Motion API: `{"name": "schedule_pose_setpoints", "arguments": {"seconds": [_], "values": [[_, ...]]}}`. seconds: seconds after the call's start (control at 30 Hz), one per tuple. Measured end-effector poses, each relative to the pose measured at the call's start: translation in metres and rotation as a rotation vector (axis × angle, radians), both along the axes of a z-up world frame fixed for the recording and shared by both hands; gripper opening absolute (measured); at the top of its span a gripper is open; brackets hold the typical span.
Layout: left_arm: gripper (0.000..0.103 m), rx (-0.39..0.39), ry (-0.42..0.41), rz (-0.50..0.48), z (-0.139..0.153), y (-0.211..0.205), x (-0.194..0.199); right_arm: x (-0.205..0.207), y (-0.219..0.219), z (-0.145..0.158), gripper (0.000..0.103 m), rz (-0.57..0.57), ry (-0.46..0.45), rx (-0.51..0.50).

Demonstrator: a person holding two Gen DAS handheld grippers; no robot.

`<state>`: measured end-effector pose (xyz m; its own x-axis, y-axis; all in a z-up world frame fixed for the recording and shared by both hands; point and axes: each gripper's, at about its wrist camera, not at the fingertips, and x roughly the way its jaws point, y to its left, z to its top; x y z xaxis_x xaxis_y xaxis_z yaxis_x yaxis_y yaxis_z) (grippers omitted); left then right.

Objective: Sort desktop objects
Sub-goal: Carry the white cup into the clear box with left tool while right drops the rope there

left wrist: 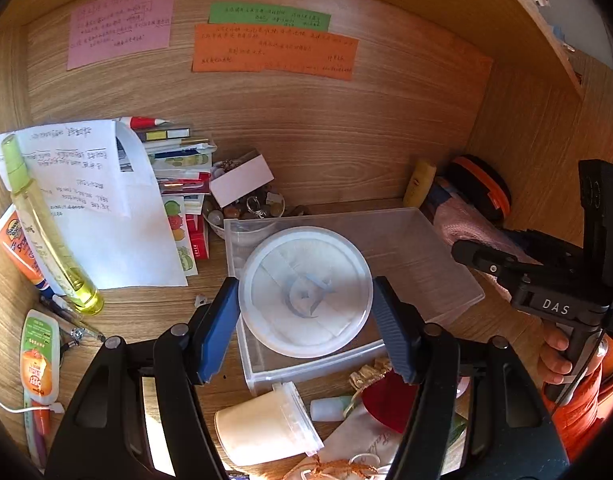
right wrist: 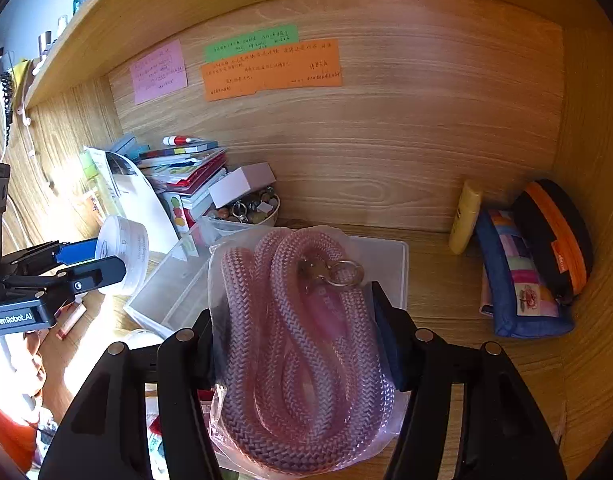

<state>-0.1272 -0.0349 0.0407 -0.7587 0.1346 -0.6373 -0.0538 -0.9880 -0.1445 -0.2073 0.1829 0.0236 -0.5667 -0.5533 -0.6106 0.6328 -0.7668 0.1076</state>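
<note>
At the centre of the left wrist view, the left gripper (left wrist: 306,320) pinches a round white jar (left wrist: 306,292) over the clear plastic bin (left wrist: 446,280), likely to drop it in. The right gripper (right wrist: 302,344) clamps a bagged pink rope (right wrist: 298,344) low in its frame, just before the same bin. Readable lettering: "DAS" and "GenRobot.AI" on the gripper bodies.
</note>
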Motion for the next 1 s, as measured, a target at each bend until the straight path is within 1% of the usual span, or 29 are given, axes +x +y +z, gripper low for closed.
{"name": "schedule_pose_setpoints", "arguments": {"seconds": [0.13, 0.27, 0.4, 0.47, 0.67, 0.8, 0.9, 1.0], "values": [[0.065, 0.001, -0.048, -0.017, -0.009, 0.003, -0.023, -0.023, -0.013, -0.011, 0.056, 0.000, -0.024, 0.031], [0.065, -0.004, -0.091, -0.038, -0.022, 0.007, -0.039, -0.038, -0.021, -0.025, 0.056, -0.044, -0.019, 0.079], [0.065, -0.023, -0.135, -0.054, -0.035, 0.012, -0.054, -0.051, -0.018, -0.040, 0.056, -0.046, -0.062, 0.092], [0.065, -0.027, -0.158, -0.063, -0.039, 0.014, -0.062, -0.053, -0.018, -0.045, 0.056, -0.048, -0.068, 0.106], [0.065, -0.019, -0.225, -0.095, -0.052, 0.019, -0.075, -0.048, -0.030, -0.057, 0.056, -0.027, -0.047, 0.174], [0.065, -0.052, -0.260, -0.108, -0.060, 0.027, -0.081, -0.045, -0.033, -0.063, 0.056, -0.059, -0.013, 0.201], [0.065, -0.068, -0.281, -0.115, -0.065, 0.032, -0.084, -0.048, -0.033, -0.066, 0.056, -0.066, -0.029, 0.209], [0.065, -0.088, -0.279, -0.111, -0.067, 0.033, -0.086, -0.048, -0.035, -0.067, 0.056, -0.071, -0.016, 0.220]]}}
